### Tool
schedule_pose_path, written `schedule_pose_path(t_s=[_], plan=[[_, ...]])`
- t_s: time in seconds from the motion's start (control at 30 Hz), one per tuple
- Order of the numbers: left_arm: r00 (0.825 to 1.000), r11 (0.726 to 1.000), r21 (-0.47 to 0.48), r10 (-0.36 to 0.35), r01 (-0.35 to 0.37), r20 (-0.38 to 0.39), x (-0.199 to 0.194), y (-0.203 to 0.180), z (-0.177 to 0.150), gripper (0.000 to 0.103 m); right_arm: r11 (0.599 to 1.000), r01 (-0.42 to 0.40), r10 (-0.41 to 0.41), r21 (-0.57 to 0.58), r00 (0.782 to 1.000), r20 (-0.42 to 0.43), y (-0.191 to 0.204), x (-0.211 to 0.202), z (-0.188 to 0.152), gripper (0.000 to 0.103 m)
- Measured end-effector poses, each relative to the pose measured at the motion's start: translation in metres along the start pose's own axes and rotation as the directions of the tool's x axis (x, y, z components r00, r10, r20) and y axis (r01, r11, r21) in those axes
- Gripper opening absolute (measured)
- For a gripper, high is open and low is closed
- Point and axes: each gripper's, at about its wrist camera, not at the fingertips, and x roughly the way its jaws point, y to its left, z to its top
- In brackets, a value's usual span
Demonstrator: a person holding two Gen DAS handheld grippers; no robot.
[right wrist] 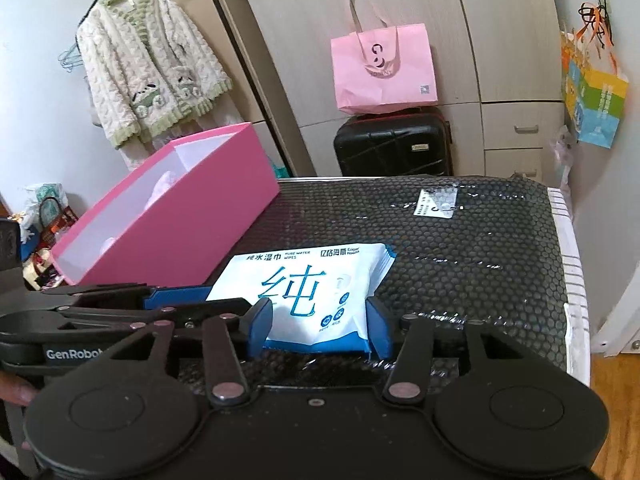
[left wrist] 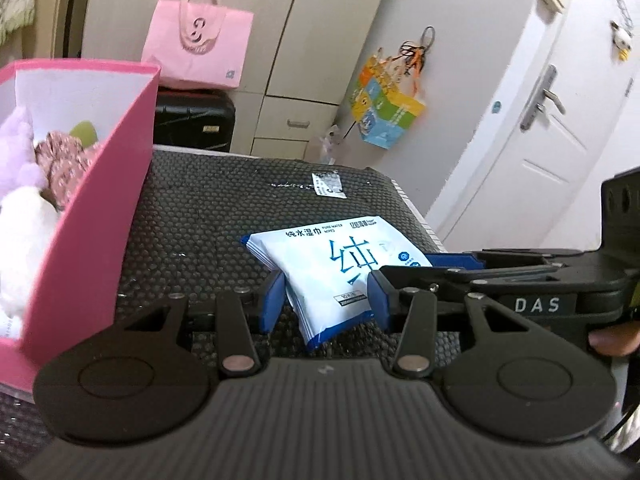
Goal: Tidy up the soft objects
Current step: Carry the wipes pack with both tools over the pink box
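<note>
I see the wet wipes pack [left wrist: 320, 268] lying on the black bubble-wrapped surface [left wrist: 208, 208], just right of the pink box [left wrist: 92, 216] holding plush items [left wrist: 20, 152]. My left tongs [left wrist: 326, 298] and right tongs [right wrist: 318, 330] both straddle the pack, blue pads at its edges; whether either one actually clamps it, I cannot tell.

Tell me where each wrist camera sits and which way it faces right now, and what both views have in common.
Left wrist view: on the left gripper, facing forward across the black mat at the wipes pack between its fingers; pink box on the left, right gripper entering from the right.
Right wrist view: on the right gripper, facing the wipes pack between its fingers; pink box at left, left gripper entering from the left.
Shared: wipes pack, pink box, mat, pink bag, black suitcase.
</note>
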Motion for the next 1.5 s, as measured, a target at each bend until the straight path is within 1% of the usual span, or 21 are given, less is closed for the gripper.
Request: schedule_pose_path(t_s=[0.07,0.17,0.3,0.43,0.6,0.73,0.9,1.0,1.07,1.17,1.3,1.37,1.5], plan=[[1.0,0.999,0.033,-0.018,0.018,0.008,-0.01,0.0,-0.001,0.044,1.0,-0.007,0.007,-0.009,1.0,0.008,0.007,-0.008,-0.002,0.058],[0.999,0.995,0.092,-0.034,0.034,0.007,-0.024,0.002,0.002,0.044,0.998,-0.038,0.039,-0.042,0.999,0.02,0.019,-0.022,-0.004,0.058],[0.999,0.991,0.125,-0.042,0.04,0.013,-0.048,0.006,0.005,0.044,0.992,-0.1,0.102,-0.075,0.995,0.023,0.035,-0.038,-0.005,0.057],[0.999,0.986,0.165,-0.033,0.027,0.034,-0.074,0.007,0.005,0.044,0.987,-0.129,0.132,-0.096,0.991,0.023,0.053,-0.049,-0.005,0.051],[0.997,0.98,0.197,-0.02,0.006,0.072,-0.106,0.01,0.003,0.044,0.979,-0.156,0.161,-0.134,0.986,0.031,0.078,-0.061,-0.005,0.045],[0.996,0.984,0.175,0.001,-0.018,0.092,-0.126,0.018,0.005,0.044,0.972,-0.175,0.182,-0.155,0.983,0.031,0.099,-0.062,0.001,0.045],[0.991,0.983,0.174,0.035,-0.057,0.127,-0.154,0.03,0.009,0.044,0.962,-0.184,0.194,-0.202,0.98,0.034,0.128,-0.06,0.011,0.045],[0.988,0.984,0.165,0.049,-0.073,0.146,-0.171,0.04,0.014,0.044,0.953,-0.203,0.217,-0.226,0.976,0.037,0.145,-0.057,0.019,0.045],[0.984,0.984,0.156,0.059,-0.086,0.169,-0.181,0.047,0.017,0.044,0.946,-0.212,0.229,-0.244,0.972,0.045,0.156,-0.055,0.023,0.046],[0.972,0.982,0.149,0.08,-0.115,0.22,-0.196,0.059,0.024,0.044,0.936,-0.226,0.25,-0.271,0.966,0.058,0.172,-0.05,0.031,0.047],[0.963,0.979,0.143,0.106,-0.145,0.249,-0.203,0.077,0.034,0.045,0.926,-0.229,0.257,-0.3,0.965,0.059,0.189,-0.032,0.043,0.047],[0.963,0.98,0.119,0.128,-0.16,0.236,-0.196,0.091,0.04,0.045,0.924,-0.227,0.253,-0.307,0.966,0.047,0.194,-0.016,0.052,0.047],[0.963,0.981,0.067,0.164,-0.182,0.214,-0.179,0.119,0.048,0.045,0.931,-0.247,0.257,-0.271,0.966,0.004,0.194,0.022,0.071,0.047]])
